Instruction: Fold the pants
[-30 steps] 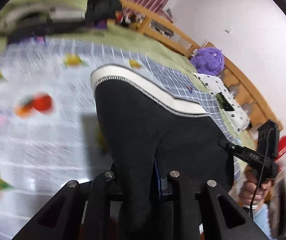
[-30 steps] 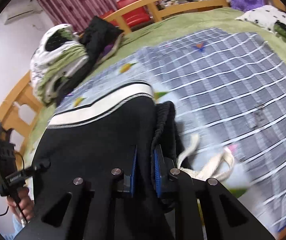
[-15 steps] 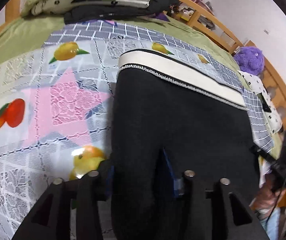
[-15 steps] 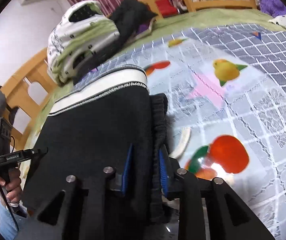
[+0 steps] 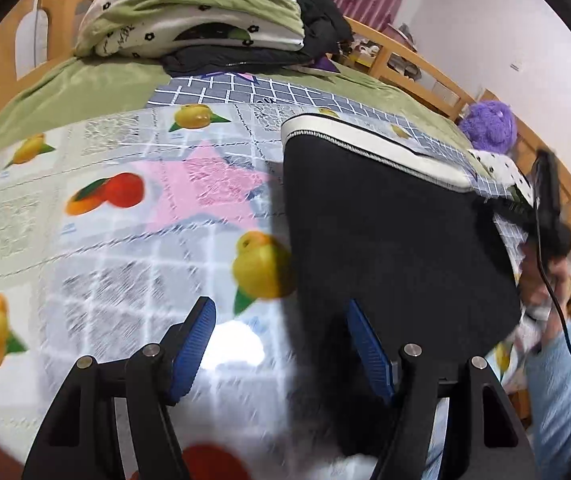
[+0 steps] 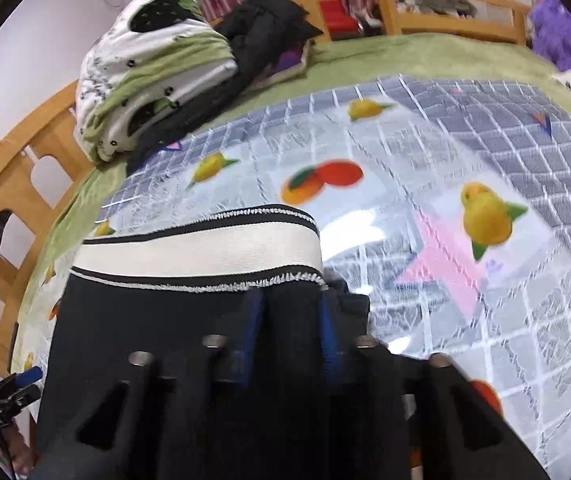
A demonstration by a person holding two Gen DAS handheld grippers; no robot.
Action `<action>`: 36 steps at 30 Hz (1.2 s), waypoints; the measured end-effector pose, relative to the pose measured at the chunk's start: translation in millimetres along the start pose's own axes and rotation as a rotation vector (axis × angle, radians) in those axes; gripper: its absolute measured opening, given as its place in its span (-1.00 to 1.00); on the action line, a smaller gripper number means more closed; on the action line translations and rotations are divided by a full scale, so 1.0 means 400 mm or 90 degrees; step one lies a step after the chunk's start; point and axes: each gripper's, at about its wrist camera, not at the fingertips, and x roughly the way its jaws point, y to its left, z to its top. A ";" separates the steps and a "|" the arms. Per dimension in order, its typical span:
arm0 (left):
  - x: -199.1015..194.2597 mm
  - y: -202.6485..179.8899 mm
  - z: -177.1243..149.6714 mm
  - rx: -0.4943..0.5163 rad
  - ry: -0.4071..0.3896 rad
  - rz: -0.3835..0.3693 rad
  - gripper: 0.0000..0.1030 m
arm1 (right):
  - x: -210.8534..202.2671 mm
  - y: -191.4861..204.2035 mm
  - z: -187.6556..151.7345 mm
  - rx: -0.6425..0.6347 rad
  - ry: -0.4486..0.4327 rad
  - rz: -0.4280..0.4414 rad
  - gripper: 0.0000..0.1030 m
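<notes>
Black pants (image 5: 385,232) with a white waistband (image 5: 373,152) lie folded on the fruit-print mat. My left gripper (image 5: 281,344) is open at the pants' near left edge; its right finger rests against the black cloth, its left finger is over the mat. In the right wrist view the pants (image 6: 157,320) and waistband (image 6: 205,248) lie under my right gripper (image 6: 289,328), whose blue pads have black cloth between them near the pants' right edge.
The fruit-print plastic mat (image 5: 125,208) covers a green bed. A pile of folded bedding and dark clothes (image 5: 205,20) sits at the far end. A purple plush toy (image 5: 489,124) and wooden bed rails (image 6: 17,152) border the bed.
My left gripper has opened and let go of the pants. Both grippers lowered the pants onto the mat; the right pads have spread a little but still hold cloth.
</notes>
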 end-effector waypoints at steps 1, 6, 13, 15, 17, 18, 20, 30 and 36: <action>-0.010 -0.004 -0.013 0.014 0.000 0.005 0.29 | -0.030 -0.006 0.002 0.009 -0.026 0.027 -0.77; -0.048 -0.045 -0.096 0.085 0.001 -0.015 0.29 | 0.035 -0.056 -0.019 0.050 0.048 -0.051 -0.69; -0.099 -0.085 -0.153 0.114 -0.021 -0.015 0.25 | -0.101 -0.067 -0.085 0.098 0.017 -0.002 -0.40; -0.122 -0.085 -0.170 0.108 -0.027 -0.067 0.25 | -0.148 -0.059 -0.128 0.095 0.023 0.010 -0.40; -0.120 -0.105 -0.183 0.123 -0.021 -0.060 0.25 | -0.169 -0.054 -0.159 0.099 0.028 0.016 -0.39; -0.109 -0.120 -0.188 0.136 -0.016 -0.046 0.25 | -0.181 -0.053 -0.188 0.104 0.034 0.023 -0.38; -0.073 -0.157 -0.196 0.167 -0.010 -0.034 0.10 | -0.191 -0.050 -0.229 0.113 0.040 0.028 -0.37; -0.069 -0.121 -0.140 0.079 -0.080 -0.018 -0.77 | -0.181 -0.044 -0.328 0.112 0.038 -0.013 -0.42; -0.023 -0.122 -0.215 0.132 -0.018 0.025 -0.65 | -0.179 -0.038 -0.334 0.096 0.041 -0.011 -0.41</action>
